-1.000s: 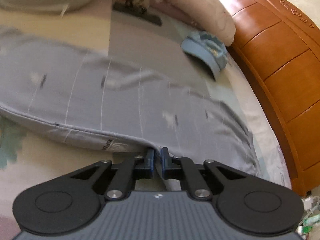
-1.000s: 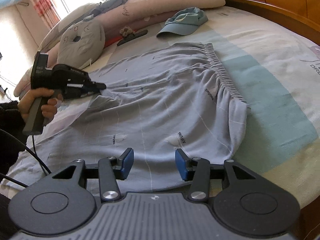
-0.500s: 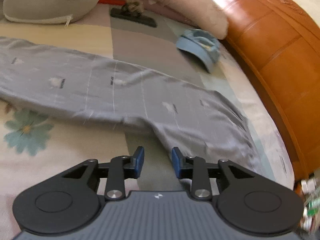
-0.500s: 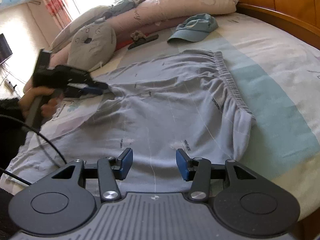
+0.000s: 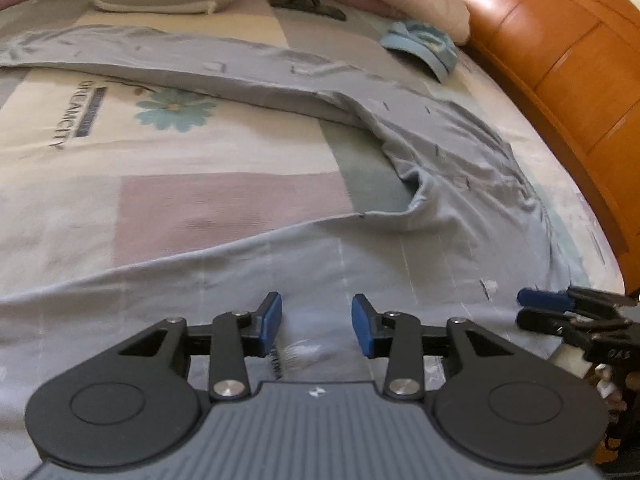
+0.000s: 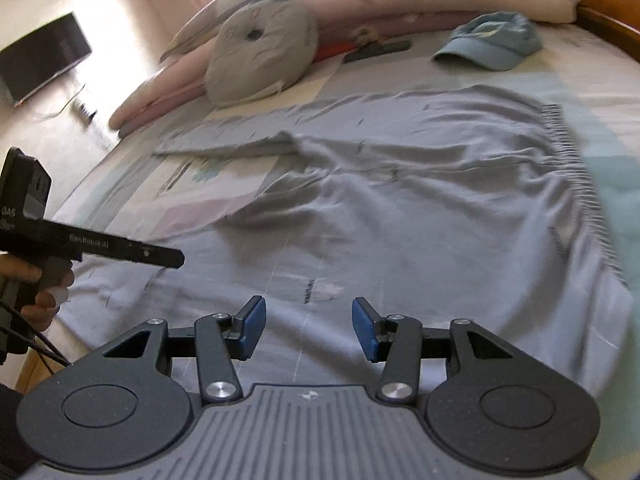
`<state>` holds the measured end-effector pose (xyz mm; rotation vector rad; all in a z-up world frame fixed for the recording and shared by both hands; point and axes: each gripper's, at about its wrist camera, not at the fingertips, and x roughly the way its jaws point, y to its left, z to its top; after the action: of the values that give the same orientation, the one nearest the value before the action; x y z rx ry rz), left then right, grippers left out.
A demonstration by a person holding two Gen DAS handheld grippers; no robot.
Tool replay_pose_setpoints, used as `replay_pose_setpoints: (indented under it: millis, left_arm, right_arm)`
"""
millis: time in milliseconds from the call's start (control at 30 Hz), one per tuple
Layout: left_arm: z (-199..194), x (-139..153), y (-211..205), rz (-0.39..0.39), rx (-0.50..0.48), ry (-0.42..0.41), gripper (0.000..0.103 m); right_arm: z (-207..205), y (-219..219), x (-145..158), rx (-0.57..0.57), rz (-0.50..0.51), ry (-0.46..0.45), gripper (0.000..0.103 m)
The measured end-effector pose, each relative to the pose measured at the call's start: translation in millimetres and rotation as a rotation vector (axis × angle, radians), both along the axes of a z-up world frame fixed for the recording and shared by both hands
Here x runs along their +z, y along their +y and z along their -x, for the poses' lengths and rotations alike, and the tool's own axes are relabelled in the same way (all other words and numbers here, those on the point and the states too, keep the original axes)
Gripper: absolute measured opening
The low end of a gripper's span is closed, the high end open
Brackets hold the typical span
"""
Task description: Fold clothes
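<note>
Trousers (image 6: 400,208): spread on bed (image 5: 200,200), legs apart.
Left gripper (image 5: 316,330): fingers now wide, cloth released a second ago.
Right gripper (image 6: 308,330): fingers wide, empty.
Implication: fresh grasp needed.

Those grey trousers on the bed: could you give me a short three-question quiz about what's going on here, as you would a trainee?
1. True or false: the left gripper is clamped on the grey trousers.
2. Which lies beyond the trousers, near the pillows? A) a blue cap B) a red towel C) a pair of shoes
3. Fill in: the two trouser legs lie ____, with bedsheet showing between them.

Key:
1. False; both it and the right gripper are open, above the fabric.
2. A, the blue cap.
3. Apart.
</note>
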<state>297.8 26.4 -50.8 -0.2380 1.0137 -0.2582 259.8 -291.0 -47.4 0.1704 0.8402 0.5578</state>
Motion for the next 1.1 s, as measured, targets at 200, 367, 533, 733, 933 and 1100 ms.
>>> replay_pose_setpoints:
  millis: [200,367,533,733,933,1100]
  left_arm:
    - [16.1,14.7,10.9,-0.095,0.044,-0.034,0.043]
    - [36.3,20.2,15.8,-0.208,-0.013,-0.065,0.044]
    - [73.2,15.0,12.7,-0.372,-0.189,-0.123,0.057]
    - [114.7,10.7,12.9,-0.459,-0.281,-0.231,0.068]
    - [154.4,3.9,1.8,-0.572,-0.382,-0.38,0.072]
    - [177.3,-4.5,-15.0,-0.643,-0.485,-0.491,0.074]
  right_arm:
    - [-10.4,16.4,-4.5,0.119,0.015,0.007,0.053]
    - [5.1,35.2,-4.8,0.271,0.123,-0.059,0.053]
    - [23.4,54.5,-4.7,0.428,0.242,-0.134,0.052]
    - [45.8,78.4,-4.8,0.603,0.386,-0.23,0.053]
    - [82.9,109.2,-10.7,0.661,0.566,-0.441,0.063]
    - [116.2,131.4,-28.0,0.685,0.781,-0.663,0.07]
